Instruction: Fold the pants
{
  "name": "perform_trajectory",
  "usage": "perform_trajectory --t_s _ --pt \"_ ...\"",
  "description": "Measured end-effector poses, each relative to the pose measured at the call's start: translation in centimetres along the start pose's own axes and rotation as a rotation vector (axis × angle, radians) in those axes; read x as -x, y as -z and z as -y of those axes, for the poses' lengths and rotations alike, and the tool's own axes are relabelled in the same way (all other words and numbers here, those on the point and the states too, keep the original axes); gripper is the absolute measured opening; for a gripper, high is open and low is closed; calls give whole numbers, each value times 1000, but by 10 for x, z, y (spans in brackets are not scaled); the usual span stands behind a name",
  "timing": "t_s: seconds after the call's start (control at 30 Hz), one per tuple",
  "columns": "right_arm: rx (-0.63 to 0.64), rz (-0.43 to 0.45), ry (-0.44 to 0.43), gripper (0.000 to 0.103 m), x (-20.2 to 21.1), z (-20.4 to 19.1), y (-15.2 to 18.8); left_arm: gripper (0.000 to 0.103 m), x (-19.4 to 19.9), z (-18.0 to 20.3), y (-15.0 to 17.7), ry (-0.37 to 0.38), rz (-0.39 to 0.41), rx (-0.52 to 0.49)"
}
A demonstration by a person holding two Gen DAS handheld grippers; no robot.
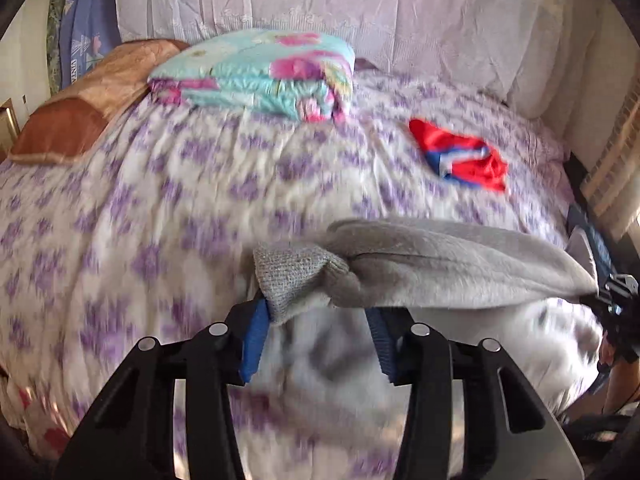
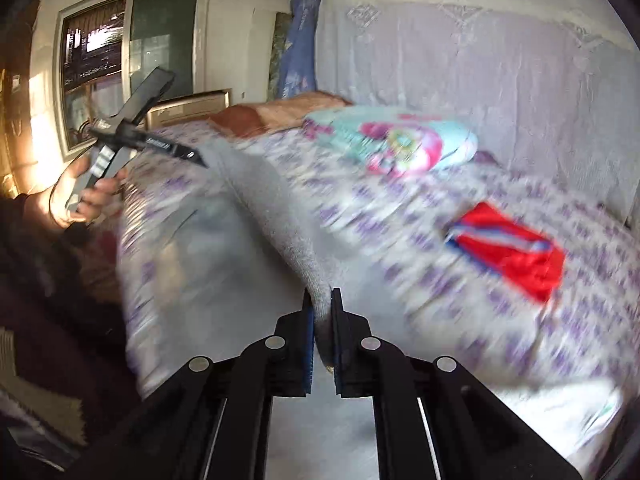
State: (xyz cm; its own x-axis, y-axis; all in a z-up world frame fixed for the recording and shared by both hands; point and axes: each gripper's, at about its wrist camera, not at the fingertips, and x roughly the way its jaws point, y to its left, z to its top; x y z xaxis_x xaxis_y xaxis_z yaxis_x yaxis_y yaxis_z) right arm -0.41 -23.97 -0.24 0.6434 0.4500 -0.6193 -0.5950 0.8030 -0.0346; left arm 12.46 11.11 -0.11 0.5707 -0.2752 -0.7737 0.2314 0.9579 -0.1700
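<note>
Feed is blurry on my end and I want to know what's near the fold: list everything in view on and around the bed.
pants: one, grey, lifted and stretched between both grippers over the near side of the bed
bedspread: one, white with purple pattern, covering the bed
folded quilt: one, turquoise with pink flowers, far side of the bed
red garment: one, red with blue and white stripes, on the bedspread at far right
pillow: one, brown and tan, far left corner
lace cover: one, pale lilac, behind the bed
window: one, on the wall left of the bed
left gripper: black with blue pads, pants cuff between them
right gripper: black, shut on the pants
hand: one, holding the left gripper
</note>
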Motion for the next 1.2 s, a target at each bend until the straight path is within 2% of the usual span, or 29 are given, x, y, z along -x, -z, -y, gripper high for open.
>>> perform_trajectory --t_s 0.07,0.13,0.23,0.33,0.5,0.57,0.77,0.87,0.93,1.03,1.1,1.2 --pt "-48 -67 -11 8 -15 -22 33 51 -11 -7 32 -41 -48 6" --pt "-76 -109 11 8 -34 -35 59 51 -24 -25 56 -49 -95 63" --pt "-160 -69 11 8 -39 -36 69 52 -22 -42 71 12 -88 156" --pt "-212 -22 7 8 -34 -32 67 58 -5 -36 68 6 -26 151" --pt "-205 -14 27 8 -39 -33 68 66 12 -37 53 60 29 195" --pt "-225 -11 25 8 -38 -32 72 70 11 -42 49 83 24 230" --pt "-257 -3 7 9 -36 -30 78 71 15 -56 51 155 15 301" --pt "-261 -2 3 9 -36 -30 79 76 20 -62 55 204 18 329" --pt "-263 1 0 9 -36 -30 80 79 19 -61 57 179 15 333" --pt "-271 5 -5 9 -37 -30 81 79 14 -50 55 207 0 323" --pt "-275 7 -5 9 -37 -29 81 79 15 -38 49 194 19 296" --pt "-278 10 -7 9 -36 -30 82 79 8 -29 42 199 5 286"
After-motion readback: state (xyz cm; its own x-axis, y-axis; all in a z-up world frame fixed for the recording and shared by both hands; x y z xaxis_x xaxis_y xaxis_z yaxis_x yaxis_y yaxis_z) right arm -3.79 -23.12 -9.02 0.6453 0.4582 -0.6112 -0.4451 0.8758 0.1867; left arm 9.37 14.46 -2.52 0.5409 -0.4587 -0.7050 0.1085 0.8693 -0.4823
